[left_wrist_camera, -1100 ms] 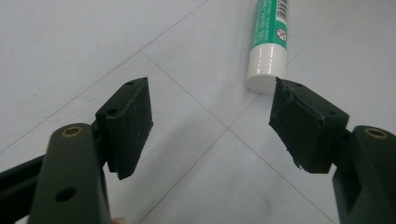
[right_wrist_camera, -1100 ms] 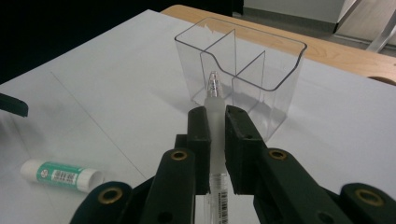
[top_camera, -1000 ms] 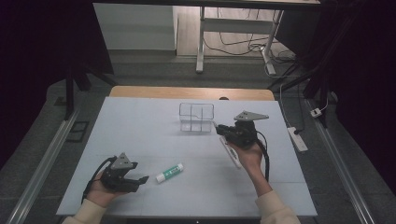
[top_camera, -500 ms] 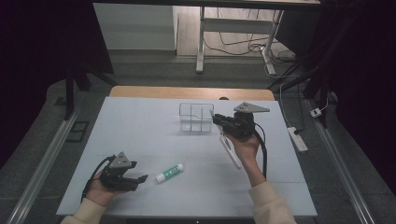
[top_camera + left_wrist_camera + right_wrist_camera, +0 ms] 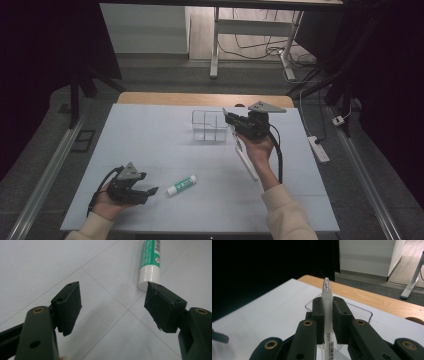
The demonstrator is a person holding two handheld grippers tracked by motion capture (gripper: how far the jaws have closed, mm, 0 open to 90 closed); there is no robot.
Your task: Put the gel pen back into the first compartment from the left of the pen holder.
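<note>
A: What is the right hand-held gripper (image 5: 234,121) doing?

B: It is clamping a clear pen (image 5: 327,312) between its pads. In the right gripper view the pen is standing up between the jaws, its tip poking out past them. In the high view the pen is hanging down from the jaws towards the person's wrist.

A: And where is it sitting?

B: It is hovering just beside the clear organizer box (image 5: 210,126), at the box's right edge, near the far middle of the surface (image 5: 150,145).

A: And the left hand-held gripper (image 5: 145,191)?

B: It is resting low near the front left corner, jaws standing wide apart with nothing between them.

A: Anything close to it?

B: A green-and-white glue stick (image 5: 149,262) is lying flat on the surface, its white cap pointing at one pad without being gripped.
</note>
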